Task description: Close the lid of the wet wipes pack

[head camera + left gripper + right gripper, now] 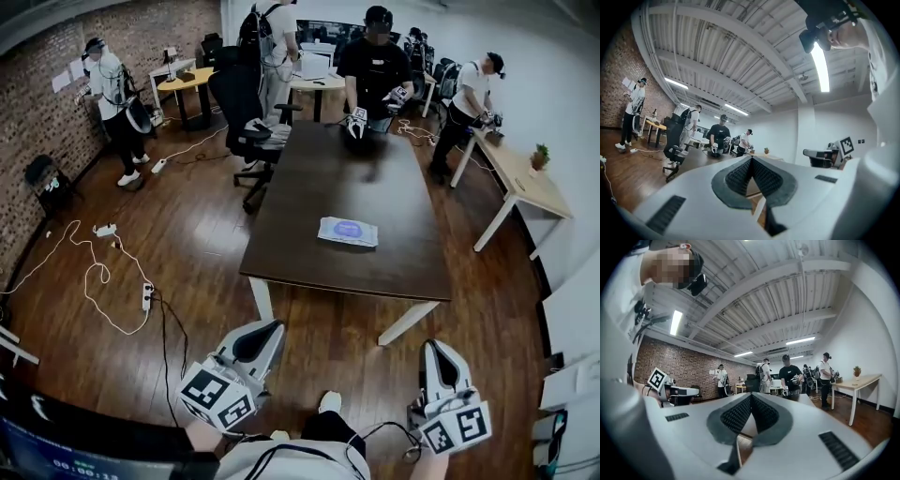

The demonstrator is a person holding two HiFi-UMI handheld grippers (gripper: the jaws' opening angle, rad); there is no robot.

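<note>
While pack [348, 231] lies flat near front edge of table [319, 159], well apart from both grippers, lid state too small to read. Likely risk: light pack skidding on smooth top if lid is pushed sideways, or lid left unlatched by off-centre press. Left gripper [266, 330] pressed together, empty; right gripper [437, 354] likewise closed, holding nothing, touching nothing.

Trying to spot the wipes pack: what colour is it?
The wet wipes pack is whitish with a purple centre; head view.
</note>
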